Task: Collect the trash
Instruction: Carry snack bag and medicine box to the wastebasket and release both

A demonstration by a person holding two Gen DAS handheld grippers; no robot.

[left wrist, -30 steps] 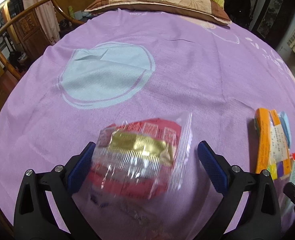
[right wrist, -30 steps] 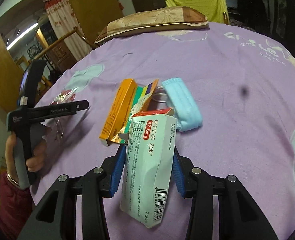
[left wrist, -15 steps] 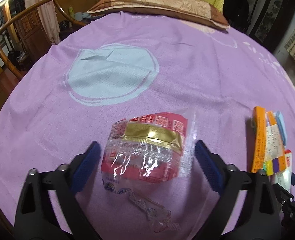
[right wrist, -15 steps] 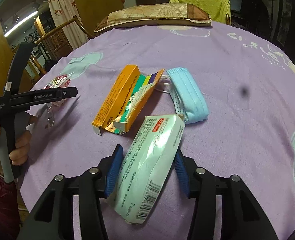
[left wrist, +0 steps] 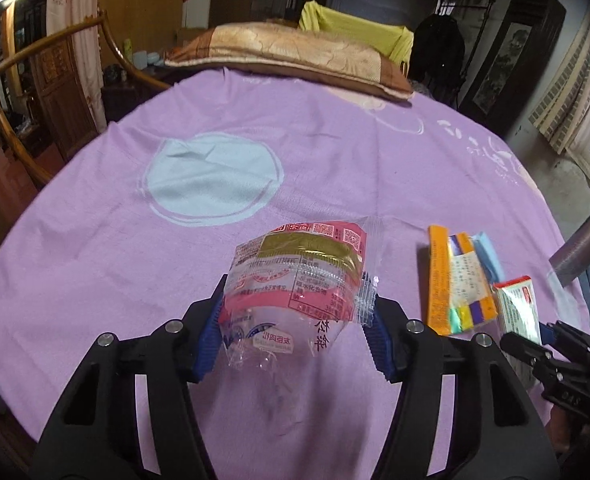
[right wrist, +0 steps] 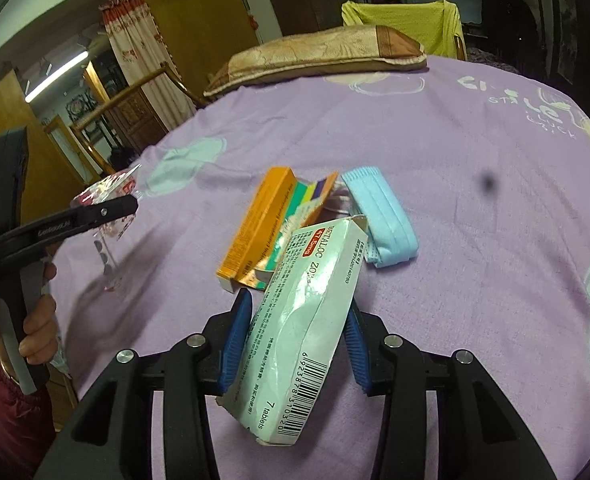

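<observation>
Left gripper [left wrist: 295,332] pinches crinkly clear-and-pink plastic snack wrapper [left wrist: 295,284], lifted off purple bedsheet [left wrist: 335,160]; right gripper [right wrist: 295,340] clamps crushed white cardboard medicine box [right wrist: 307,320], probably raised too. Beyond, flattened orange carton [right wrist: 255,228] and folded blue face mask [right wrist: 379,216] lie side by side uncollected. No bin in view, so roughly half done

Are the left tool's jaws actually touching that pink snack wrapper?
Touching. The left wrist view shows the left gripper with both blue jaws pressed against the sides of the snack wrapper, holding it above the bedspread.
</observation>
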